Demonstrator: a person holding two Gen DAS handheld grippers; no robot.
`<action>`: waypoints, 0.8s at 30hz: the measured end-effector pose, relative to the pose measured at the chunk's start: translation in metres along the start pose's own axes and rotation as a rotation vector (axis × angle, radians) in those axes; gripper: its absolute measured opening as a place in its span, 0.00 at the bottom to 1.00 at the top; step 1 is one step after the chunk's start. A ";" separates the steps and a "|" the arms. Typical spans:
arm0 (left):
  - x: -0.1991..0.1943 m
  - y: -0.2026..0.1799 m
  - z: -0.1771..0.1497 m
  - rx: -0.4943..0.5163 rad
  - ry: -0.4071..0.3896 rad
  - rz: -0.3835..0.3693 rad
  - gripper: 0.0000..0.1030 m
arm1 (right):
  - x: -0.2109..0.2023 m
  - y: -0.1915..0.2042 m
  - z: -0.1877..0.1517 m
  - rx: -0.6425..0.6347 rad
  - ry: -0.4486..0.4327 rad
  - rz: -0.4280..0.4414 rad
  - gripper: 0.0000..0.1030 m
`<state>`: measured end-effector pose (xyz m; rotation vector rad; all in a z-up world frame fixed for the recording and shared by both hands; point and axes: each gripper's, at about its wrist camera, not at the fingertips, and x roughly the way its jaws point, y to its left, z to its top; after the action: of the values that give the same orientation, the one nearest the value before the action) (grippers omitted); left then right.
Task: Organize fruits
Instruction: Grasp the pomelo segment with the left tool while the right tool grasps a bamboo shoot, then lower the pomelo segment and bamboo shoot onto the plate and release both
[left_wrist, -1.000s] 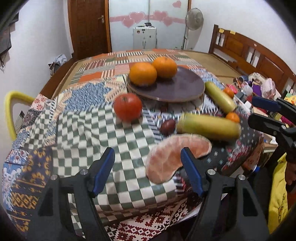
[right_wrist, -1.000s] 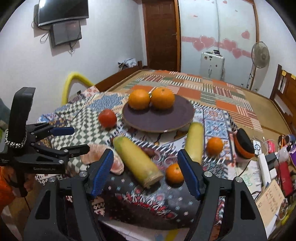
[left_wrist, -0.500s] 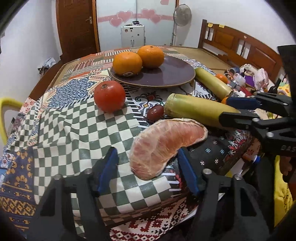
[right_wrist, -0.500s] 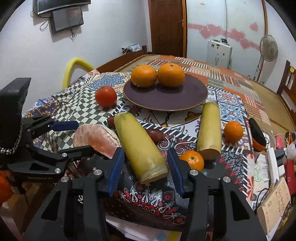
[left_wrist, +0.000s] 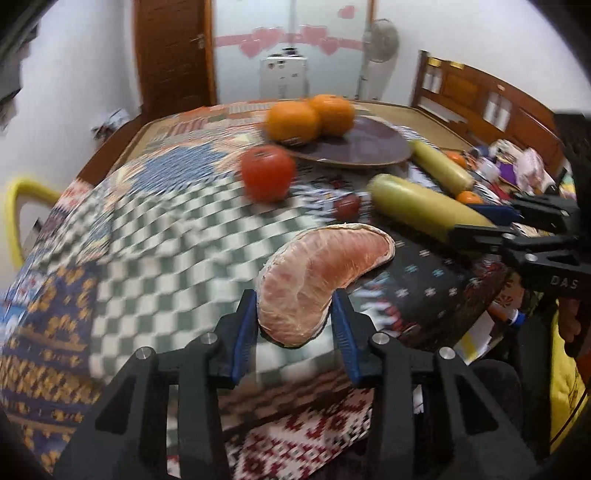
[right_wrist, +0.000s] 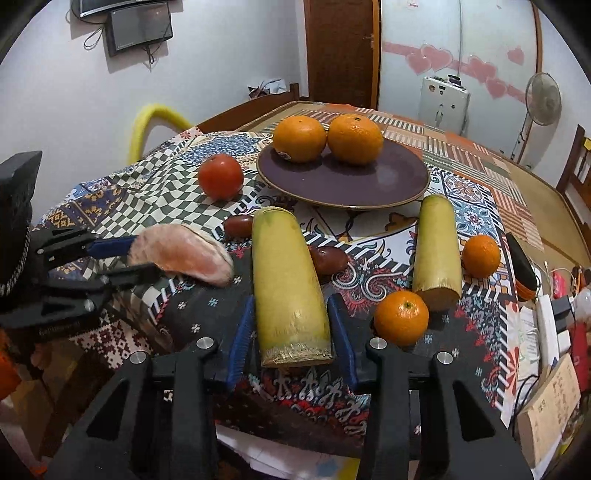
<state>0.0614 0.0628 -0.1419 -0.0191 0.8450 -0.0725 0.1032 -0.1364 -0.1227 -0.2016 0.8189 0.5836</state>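
My left gripper (left_wrist: 295, 325) is shut on the near end of a pink peeled pomelo segment (left_wrist: 317, 273), which also shows in the right wrist view (right_wrist: 184, 254). My right gripper (right_wrist: 291, 336) has closed on the cut end of a thick yellow-green cane piece (right_wrist: 288, 291). A dark purple plate (right_wrist: 343, 177) holds two large oranges (right_wrist: 328, 138). A red tomato (right_wrist: 220, 176), a second cane piece (right_wrist: 437, 247), two small oranges (right_wrist: 401, 317) and two dark dates (right_wrist: 328, 260) lie on the patchwork cloth.
The table's near edge is just under both grippers. Clutter of boxes, cables and a black-orange object (right_wrist: 521, 266) lies at the right. A yellow chair back (right_wrist: 147, 122) stands at the left. A wooden bed frame (left_wrist: 491, 107) is beyond.
Both grippers moved forward and closed: the left on the pomelo segment, the right on the near cane piece. The left view is now blurred from motion.
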 end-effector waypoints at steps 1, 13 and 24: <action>-0.004 0.006 -0.003 -0.021 -0.002 0.028 0.40 | -0.001 0.001 -0.002 0.003 -0.002 0.000 0.37; -0.009 0.007 -0.003 0.011 0.054 0.044 0.49 | -0.004 0.006 0.003 0.002 0.013 0.028 0.37; 0.012 -0.004 0.020 0.162 0.087 0.028 0.58 | 0.020 0.011 0.018 -0.027 0.033 0.035 0.37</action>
<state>0.0839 0.0580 -0.1371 0.1486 0.9239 -0.1162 0.1196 -0.1123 -0.1248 -0.2229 0.8483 0.6258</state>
